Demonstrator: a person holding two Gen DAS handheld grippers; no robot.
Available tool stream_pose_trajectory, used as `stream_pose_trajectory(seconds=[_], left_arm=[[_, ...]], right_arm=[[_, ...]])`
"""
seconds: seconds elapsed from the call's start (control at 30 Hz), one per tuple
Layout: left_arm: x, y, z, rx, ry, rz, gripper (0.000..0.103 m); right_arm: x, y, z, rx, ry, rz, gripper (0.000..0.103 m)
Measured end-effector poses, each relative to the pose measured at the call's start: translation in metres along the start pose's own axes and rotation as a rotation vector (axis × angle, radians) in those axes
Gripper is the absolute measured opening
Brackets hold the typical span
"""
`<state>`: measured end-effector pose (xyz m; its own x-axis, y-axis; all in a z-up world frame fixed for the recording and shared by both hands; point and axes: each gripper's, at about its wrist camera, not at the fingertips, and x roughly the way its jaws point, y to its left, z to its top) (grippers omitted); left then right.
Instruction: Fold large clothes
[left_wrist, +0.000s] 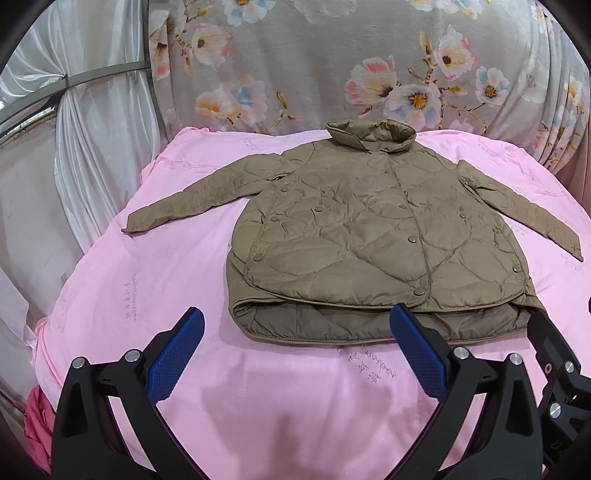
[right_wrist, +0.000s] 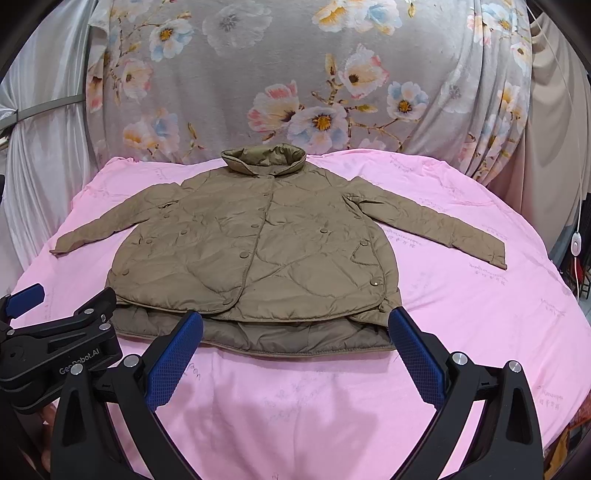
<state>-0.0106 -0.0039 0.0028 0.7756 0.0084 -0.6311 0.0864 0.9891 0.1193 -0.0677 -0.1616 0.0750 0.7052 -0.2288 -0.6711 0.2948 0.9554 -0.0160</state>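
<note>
A quilted olive-brown jacket (left_wrist: 362, 236) lay flat, front up, in the middle of a pink sheet (left_wrist: 147, 280), its puffy panels stitched in wavy diamond lines and creased with a dull sheen. Round snaps ran down the front, the stand-up collar (left_wrist: 371, 136) pointed toward a grey floral cloth (left_wrist: 314, 62) hung behind, and both sleeves spread outward and slightly down. At the near hem the darker lining showed under the shorter front panel. The sheet was smooth, faintly printed with small script, and shiny white drapes (left_wrist: 85, 140) hung at the left. The left gripper (left_wrist: 295, 350) hovered over bare sheet near the hem, its jaws spread wide and empty, its textured blue pads (left_wrist: 173, 360) touching nothing. The right gripper (right_wrist: 295, 350) was likewise wide apart and empty, just short of the hem, its pads (right_wrist: 415, 356) clear of the fabric.
</note>
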Motion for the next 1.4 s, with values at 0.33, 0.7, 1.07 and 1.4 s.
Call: stream_pose_trajectory(seconds=[0.33, 0.7, 1.07, 1.4], left_arm=[[-0.004, 0.001, 0.001, -0.001, -0.005, -0.001, 0.098], [-0.007, 0.006, 0.002, -0.004, -0.008, 0.007, 0.098], [-0.007, 0.009, 0.003, -0.007, -0.011, 0.009, 0.098], [-0.006, 0.012, 0.005, -0.009, -0.013, 0.013, 0.098]], right_arm=[[0.000, 0.000, 0.000, 0.002, 0.002, 0.002, 0.098], [-0.003, 0.003, 0.001, -0.002, 0.003, 0.008, 0.098], [-0.005, 0.004, 0.004, -0.003, -0.002, 0.015, 0.098], [-0.005, 0.005, 0.005, -0.005, 0.001, 0.011, 0.098]])
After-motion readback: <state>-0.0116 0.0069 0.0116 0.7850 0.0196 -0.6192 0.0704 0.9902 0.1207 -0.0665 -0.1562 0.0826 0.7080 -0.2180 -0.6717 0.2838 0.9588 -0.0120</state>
